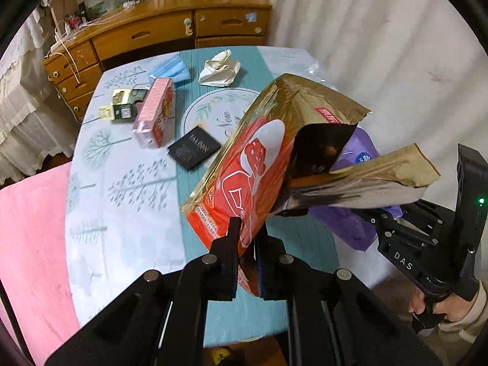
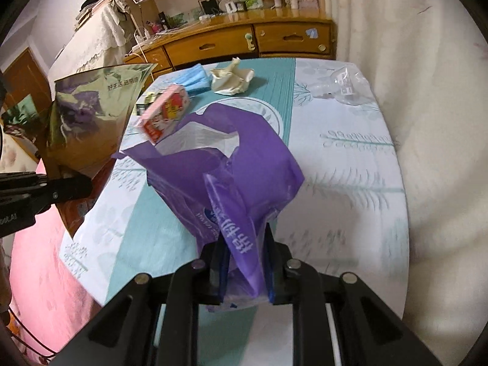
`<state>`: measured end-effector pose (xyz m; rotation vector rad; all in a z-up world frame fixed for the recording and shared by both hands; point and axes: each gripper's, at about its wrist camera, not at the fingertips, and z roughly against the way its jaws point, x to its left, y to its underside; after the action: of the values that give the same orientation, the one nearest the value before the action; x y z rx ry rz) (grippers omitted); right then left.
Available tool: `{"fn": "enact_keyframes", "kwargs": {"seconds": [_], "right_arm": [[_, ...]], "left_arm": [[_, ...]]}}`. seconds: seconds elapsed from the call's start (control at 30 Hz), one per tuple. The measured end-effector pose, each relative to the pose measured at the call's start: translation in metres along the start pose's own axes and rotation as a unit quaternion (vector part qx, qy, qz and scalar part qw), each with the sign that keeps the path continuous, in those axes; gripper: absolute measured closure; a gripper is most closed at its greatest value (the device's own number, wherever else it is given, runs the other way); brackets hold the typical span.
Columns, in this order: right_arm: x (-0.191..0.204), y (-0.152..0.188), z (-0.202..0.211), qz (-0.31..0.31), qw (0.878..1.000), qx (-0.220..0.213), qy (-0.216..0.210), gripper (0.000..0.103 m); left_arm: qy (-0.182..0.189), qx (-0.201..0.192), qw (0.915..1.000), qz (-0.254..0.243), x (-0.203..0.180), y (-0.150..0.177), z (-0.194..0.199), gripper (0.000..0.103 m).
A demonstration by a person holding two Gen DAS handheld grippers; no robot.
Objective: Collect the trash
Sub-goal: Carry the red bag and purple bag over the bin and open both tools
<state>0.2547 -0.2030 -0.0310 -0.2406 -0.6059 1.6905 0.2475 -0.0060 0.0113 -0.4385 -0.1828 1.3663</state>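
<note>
One item's in hand so far: the left gripper (image 1: pixel 247 254) has its fingers clamped tight on the corner of an orange-and-gold snack pouch (image 1: pixel 259 164), torn mouth gaping, held up off the bench (image 1: pixel 128 189). Right gripper (image 2: pixel 245 270) pinches the purple plastic bag (image 2: pixel 244 164), fingers nearly closed on its gathered edge, bag mouth open toward the pouch. Pouch isn't in the bag yet, just beside it. Plenty left on the bench, I'd say: pink carton (image 1: pixel 157 109), green box (image 1: pixel 123 105), black packet (image 1: pixel 194 149), blue face mask (image 1: pixel 174 71), crumpled wrapper (image 1: pixel 219 70), clear plastic (image 2: pixel 343 87). Early days, approx. one piece lifted, rest untouched.
</note>
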Motion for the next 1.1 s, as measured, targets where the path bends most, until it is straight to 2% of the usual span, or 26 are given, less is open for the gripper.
{"fn": "enact_keyframes", "kwargs": {"seconds": [0.3,0.47,0.63,0.83,0.97,1.1], "right_arm": [[0.094,0.106,0.066,-0.068,0.996,-0.028,0.042,0.085],[0.135,0.158,0.089,-0.069,0.996,-0.007,0.059,0.086],[0.158,0.188,0.107,-0.061,0.995,0.010,0.073,0.086],[0.163,0.215,0.114,-0.055,0.995,0.033,0.081,0.086],[0.152,0.236,0.103,-0.070,0.993,0.059,0.074,0.086],[0.135,0.263,0.076,-0.094,0.990,0.091,0.060,0.086]], "left_arm": [[0.024,-0.025,0.9979,-0.055,0.040,0.120,0.069,0.096],[0.040,-0.012,0.9967,-0.070,0.051,0.175,0.089,0.096],[0.053,0.001,0.9953,-0.080,0.048,0.216,0.100,0.096],[0.059,0.017,0.9954,-0.074,0.038,0.244,0.097,0.096],[0.056,0.037,0.9958,-0.062,0.030,0.255,0.081,0.096],[0.050,0.063,0.9958,-0.044,0.020,0.274,0.049,0.096]]}}
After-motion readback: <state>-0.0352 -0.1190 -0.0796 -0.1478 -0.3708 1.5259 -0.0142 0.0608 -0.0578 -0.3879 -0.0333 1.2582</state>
